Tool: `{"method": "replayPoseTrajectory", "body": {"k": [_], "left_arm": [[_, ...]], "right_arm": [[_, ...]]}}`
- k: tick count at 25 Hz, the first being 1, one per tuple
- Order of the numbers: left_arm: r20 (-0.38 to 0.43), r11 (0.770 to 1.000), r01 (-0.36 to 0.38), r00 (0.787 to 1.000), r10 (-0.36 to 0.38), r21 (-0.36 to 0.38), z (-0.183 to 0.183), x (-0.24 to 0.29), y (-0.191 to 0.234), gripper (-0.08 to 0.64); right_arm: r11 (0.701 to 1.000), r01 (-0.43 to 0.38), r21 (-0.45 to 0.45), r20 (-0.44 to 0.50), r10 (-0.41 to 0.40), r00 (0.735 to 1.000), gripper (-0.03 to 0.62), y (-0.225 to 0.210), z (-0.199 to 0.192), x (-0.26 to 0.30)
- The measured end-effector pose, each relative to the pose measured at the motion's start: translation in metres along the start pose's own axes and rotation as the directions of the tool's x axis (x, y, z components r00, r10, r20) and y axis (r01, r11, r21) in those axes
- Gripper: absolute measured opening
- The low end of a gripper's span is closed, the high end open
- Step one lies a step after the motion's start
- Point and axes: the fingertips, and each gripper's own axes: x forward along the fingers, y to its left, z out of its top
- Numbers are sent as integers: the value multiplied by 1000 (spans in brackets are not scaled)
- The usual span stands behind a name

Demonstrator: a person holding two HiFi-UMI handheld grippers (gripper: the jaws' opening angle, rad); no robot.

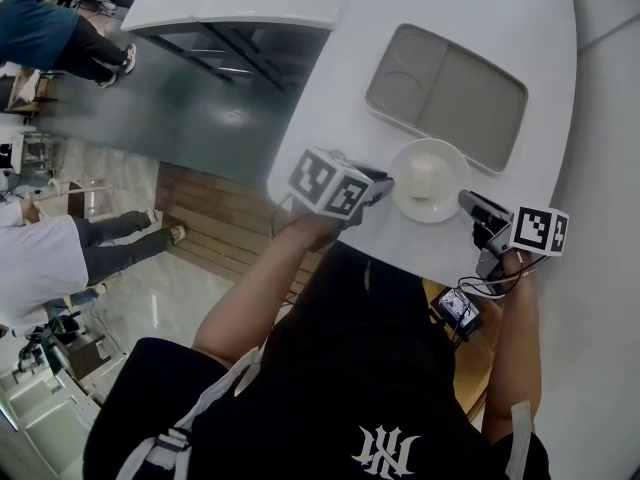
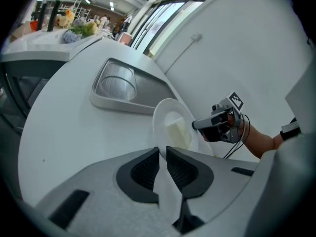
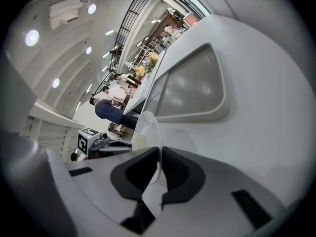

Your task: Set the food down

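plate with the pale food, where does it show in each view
Head view: plate right of centre, just below the grey tray.
Left gripper view: plate at centre, rim between the jaws.
Right gripper view: plate left of centre, edge-on, rim between the jaws.
Shared landmark: the grey tray.

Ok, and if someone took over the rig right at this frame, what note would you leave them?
Left gripper: jaws shut on one side of the rim of the white plate.
Right gripper: jaws shut on the opposite side of the rim.
Things: the plate carries a pale block of food, near the front edge of the white table. A grey tray lies beyond it, apart from it.
Done: the plate is gripped from both sides.
Left: I cannot tell whether the plate rests on the table. Probably set it flat, then open both jaws.
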Motion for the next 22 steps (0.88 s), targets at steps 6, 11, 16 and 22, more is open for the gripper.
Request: {"method": "replayPoseTrajectory", "body": {"k": [6, 11, 16, 22], "left_arm": [[3, 997, 4, 1000, -4, 83, 53, 9, 1, 44], [17, 990, -10, 1000, 8, 139, 102, 17, 7, 44], [12, 984, -26, 1000, 24, 178, 151, 34, 29, 44], [-28, 975, -65, 997, 73, 213, 177, 53, 56, 44]], "right_arm": [[1000, 5, -5, 68, -5, 998, 23, -5, 47, -13], [1000, 9, -24, 126, -6, 992, 23, -11, 90, -21], [999, 32, -14, 161, -29, 986, 23, -28, 139, -11], [998, 61, 2, 153, -60, 986, 25, -49, 168, 8]]}}
